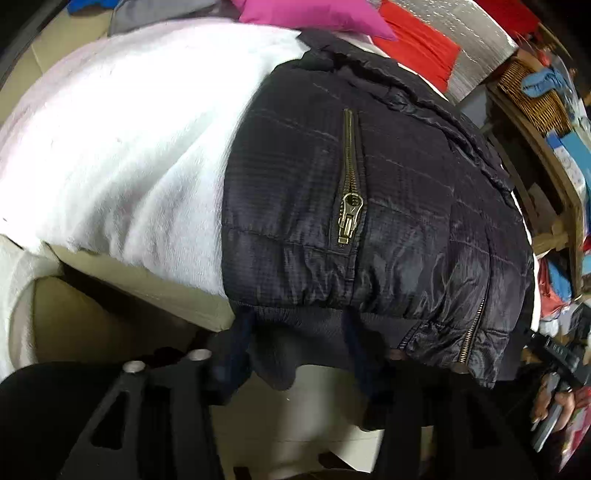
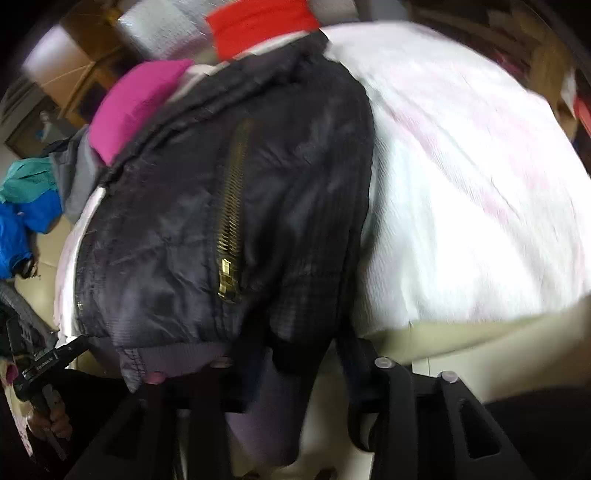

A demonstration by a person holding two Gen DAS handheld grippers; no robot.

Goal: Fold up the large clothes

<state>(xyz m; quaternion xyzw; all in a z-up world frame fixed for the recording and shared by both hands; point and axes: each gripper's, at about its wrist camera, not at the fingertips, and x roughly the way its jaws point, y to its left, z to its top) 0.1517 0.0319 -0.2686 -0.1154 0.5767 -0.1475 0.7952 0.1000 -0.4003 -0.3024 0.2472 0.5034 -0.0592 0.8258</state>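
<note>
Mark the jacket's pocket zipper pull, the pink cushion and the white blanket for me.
Zipper pull (image 1: 349, 218): left wrist view, on the brass tab at the zipper's lower end.
Pink cushion (image 1: 314, 14): left wrist view, on its top face behind the jacket.
White blanket (image 1: 129, 147): left wrist view, on bare fleece left of the jacket.

No readable text, label, brand or number anywhere. Small pale marking on black handheld device body (image 2: 44, 363) at left edge of right wrist view, too blurred to read. Brass zipper pull (image 1: 349, 218) shows no legible stamp.
</note>
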